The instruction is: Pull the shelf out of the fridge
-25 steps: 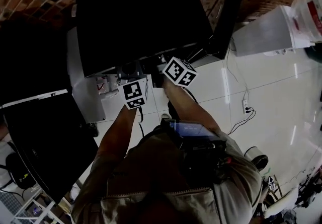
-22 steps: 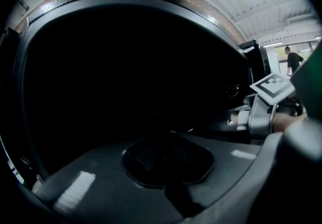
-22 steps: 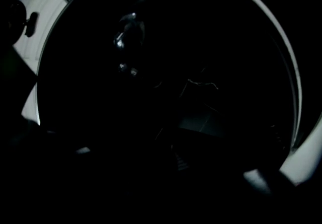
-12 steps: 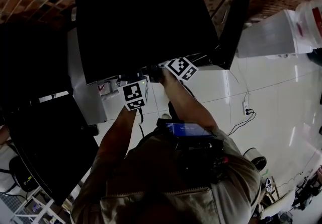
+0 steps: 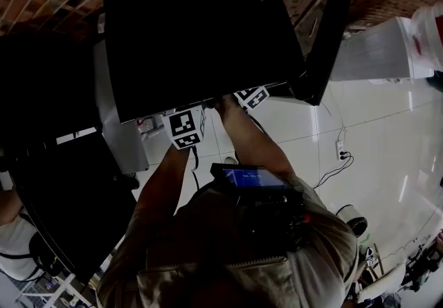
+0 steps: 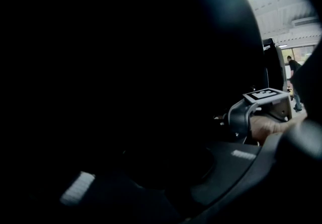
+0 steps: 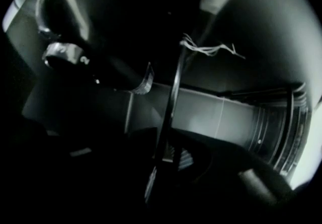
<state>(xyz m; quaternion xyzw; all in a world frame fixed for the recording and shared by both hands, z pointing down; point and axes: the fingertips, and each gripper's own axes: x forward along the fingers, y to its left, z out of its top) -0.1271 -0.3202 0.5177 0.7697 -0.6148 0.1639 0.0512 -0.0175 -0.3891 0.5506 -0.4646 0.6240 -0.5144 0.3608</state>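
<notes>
The left tool (image 5: 184,127) points into blackness, its jaws lost in the dark, so its state cannot be told. The right tool (image 7: 167,160), half hidden from above under the black fridge (image 5: 201,30), pinches narrow on the thin edge of the shelf (image 7: 174,87), which sits inside the cabinet. The door (image 5: 322,30) stands open.

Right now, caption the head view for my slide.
Overhead: a person reaches the left gripper and right gripper into a black fridge, door open.
</notes>
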